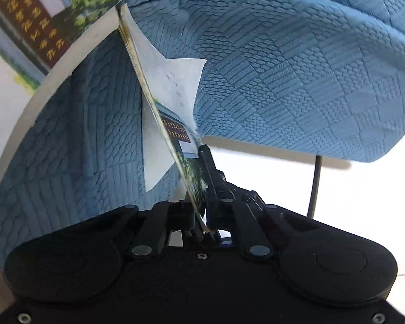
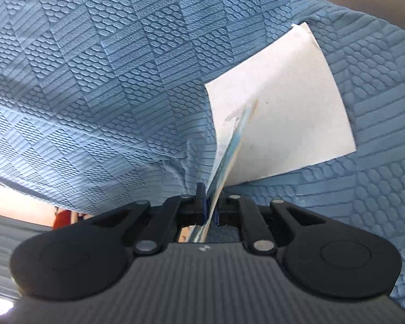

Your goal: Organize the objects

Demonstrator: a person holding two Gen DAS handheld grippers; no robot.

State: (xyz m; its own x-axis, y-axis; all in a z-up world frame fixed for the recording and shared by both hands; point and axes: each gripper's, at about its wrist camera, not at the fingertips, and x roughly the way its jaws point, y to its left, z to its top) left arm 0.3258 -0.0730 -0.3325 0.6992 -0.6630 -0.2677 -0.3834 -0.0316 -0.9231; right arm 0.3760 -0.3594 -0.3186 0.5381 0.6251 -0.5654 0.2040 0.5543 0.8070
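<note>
Booklet | pinched edge-on in left gripper | over blue cushion

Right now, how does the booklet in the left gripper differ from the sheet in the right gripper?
The booklet is several pages with a printed photo cover; the sheet shows a plain white face. The booklet fans open edge-on; the sheet curves. Both are pinched edge-on, by the left gripper and the right gripper, over the blue textured cover.

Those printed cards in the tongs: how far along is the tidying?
Done: nothing looks put away yet, and no finished pile is in view. In hand: the left tongs pinch a stack of photo cards; the right tongs have cards between them. Left: setting them down off the blue textured cushion.
</note>
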